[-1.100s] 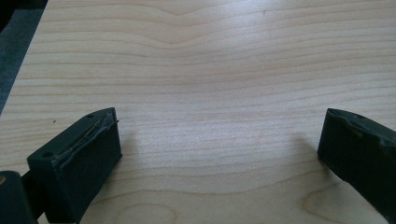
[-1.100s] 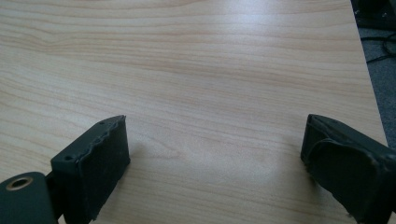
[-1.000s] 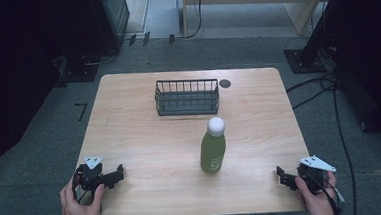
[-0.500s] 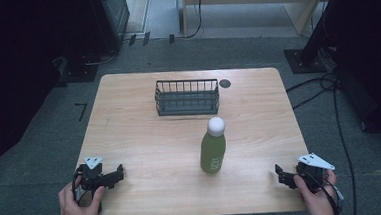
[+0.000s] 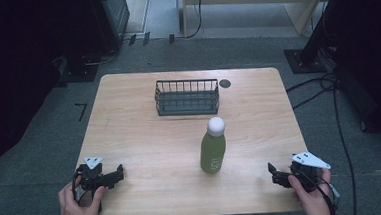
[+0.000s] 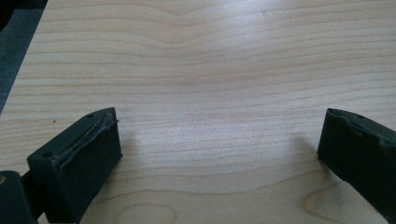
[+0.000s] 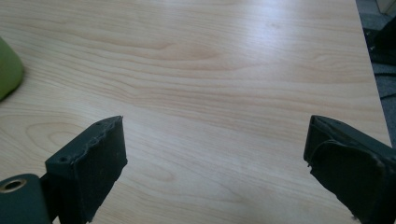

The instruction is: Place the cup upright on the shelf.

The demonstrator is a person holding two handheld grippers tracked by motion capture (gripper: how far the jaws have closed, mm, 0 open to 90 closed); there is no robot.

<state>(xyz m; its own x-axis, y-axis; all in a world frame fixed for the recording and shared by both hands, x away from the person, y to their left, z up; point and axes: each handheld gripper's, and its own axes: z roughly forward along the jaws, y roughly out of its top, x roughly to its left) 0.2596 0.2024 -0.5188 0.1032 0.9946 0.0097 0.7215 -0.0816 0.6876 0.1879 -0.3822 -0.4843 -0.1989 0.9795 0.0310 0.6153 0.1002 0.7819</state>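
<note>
A wooden table point(image 5: 145, 140) held a dark wire basket point(image 5: 187, 96) near its far edge, with a green bottle point(image 5: 213, 151) upright nearer the person. The left gripper point(image 5: 113, 175) and right gripper point(image 5: 275, 175) rested at the near corners, jaws spread wide over bare wood

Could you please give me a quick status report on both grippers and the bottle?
Left gripper open, right gripper open, both empty. Green bottle upright mid-table, untouched. Wire basket behind it.
</note>
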